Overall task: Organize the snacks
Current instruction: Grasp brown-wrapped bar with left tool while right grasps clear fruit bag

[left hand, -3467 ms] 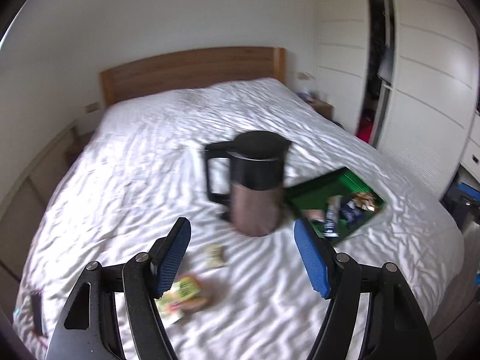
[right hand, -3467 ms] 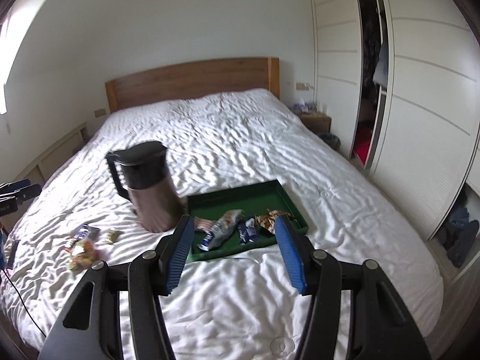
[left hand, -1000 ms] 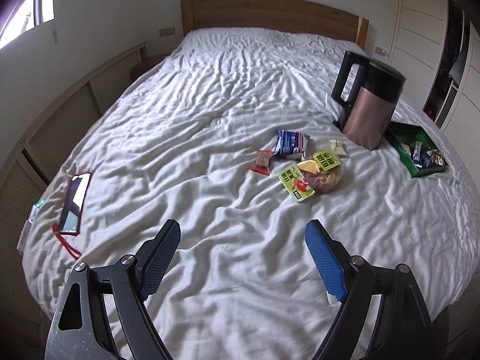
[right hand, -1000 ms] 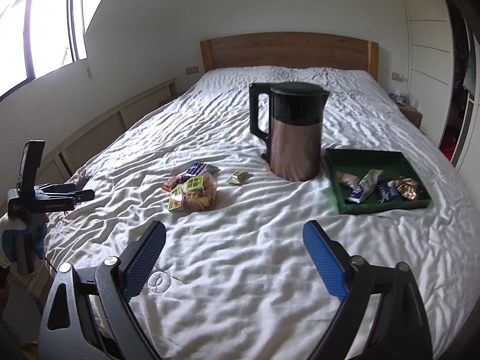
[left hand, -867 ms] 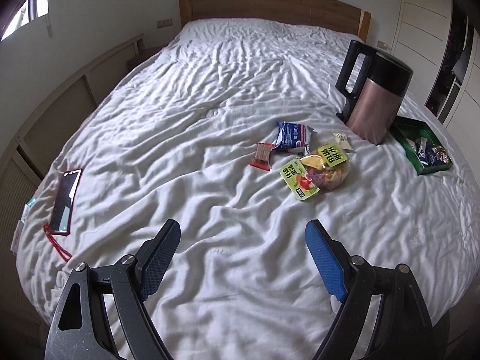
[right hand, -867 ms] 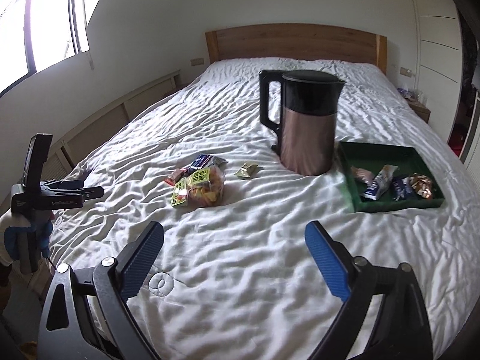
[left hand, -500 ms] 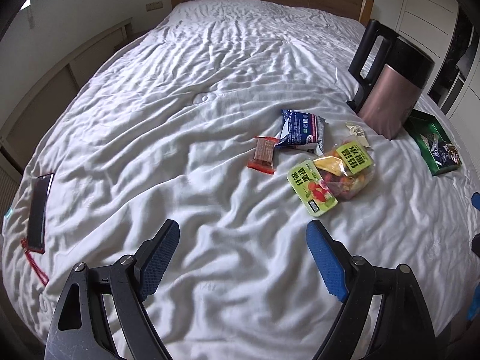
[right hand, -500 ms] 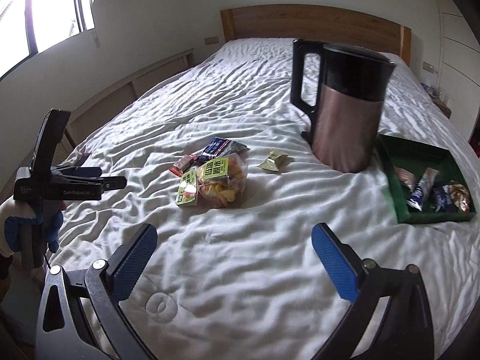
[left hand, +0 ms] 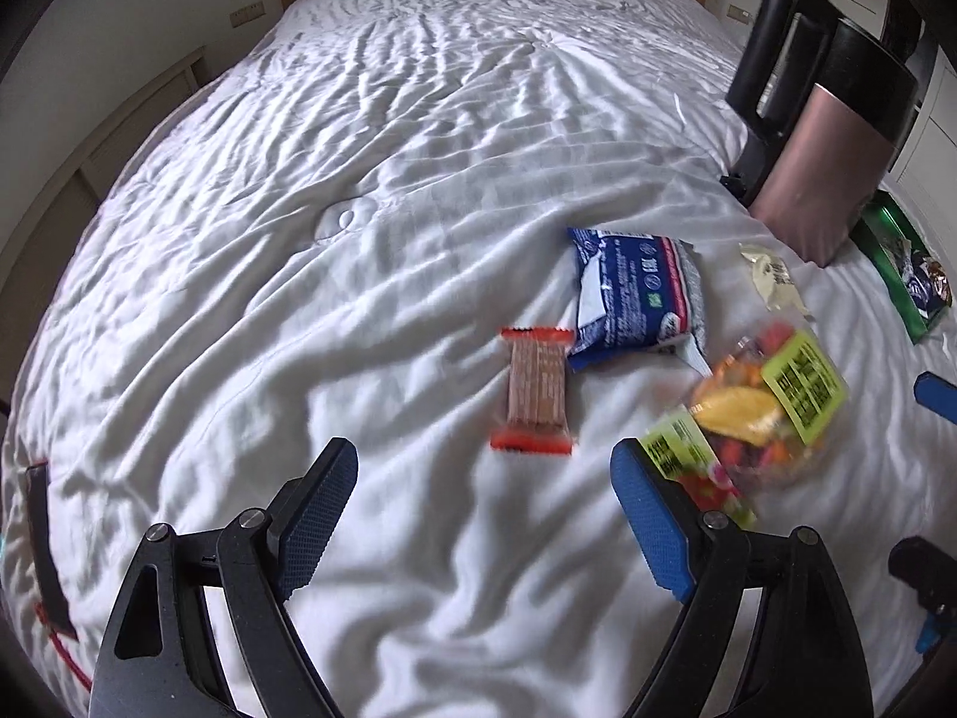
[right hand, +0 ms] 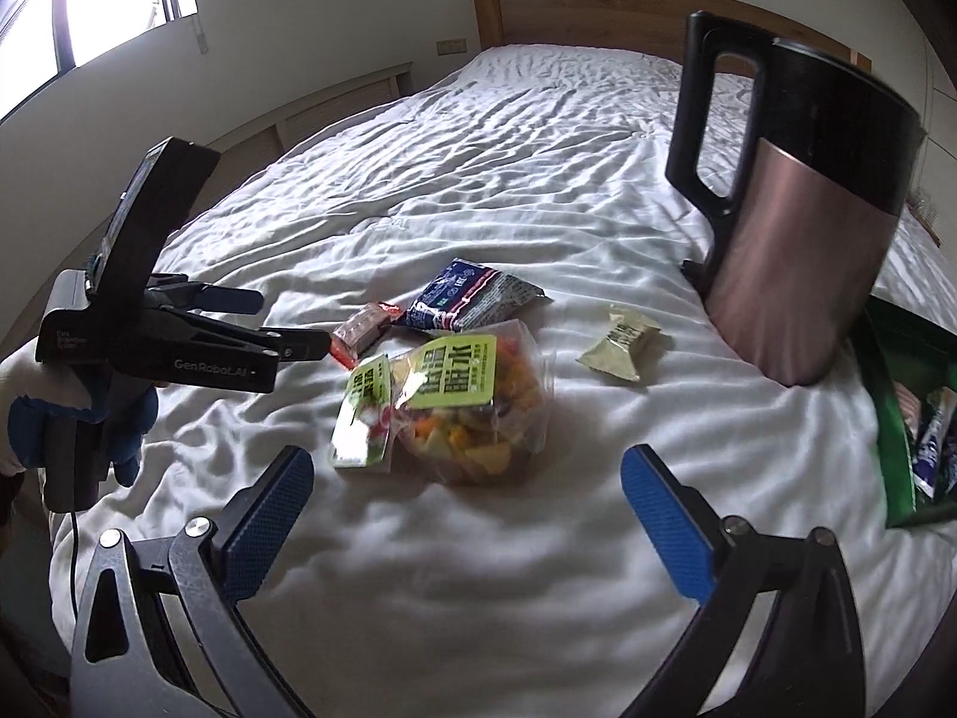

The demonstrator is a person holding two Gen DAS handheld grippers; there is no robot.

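Loose snacks lie on the white bed: a red-ended brown bar, a blue packet, a clear bag of colourful candy with green labels and a small beige packet. My left gripper is open and empty, just short of the bar. My right gripper is open and empty, just short of the candy bag. The right wrist view also shows the bar, blue packet, beige packet and left gripper. A green tray holds several snacks.
A copper and black kettle stands between the loose snacks and the tray; it also shows in the left wrist view. A phone with a red cord lies at the bed's left edge. A wooden headboard is at the far end.
Both grippers have moved forward and lower toward the loose snacks, which now look much larger. The left one now faces the bar, the right one the candy bag. Both stay open.
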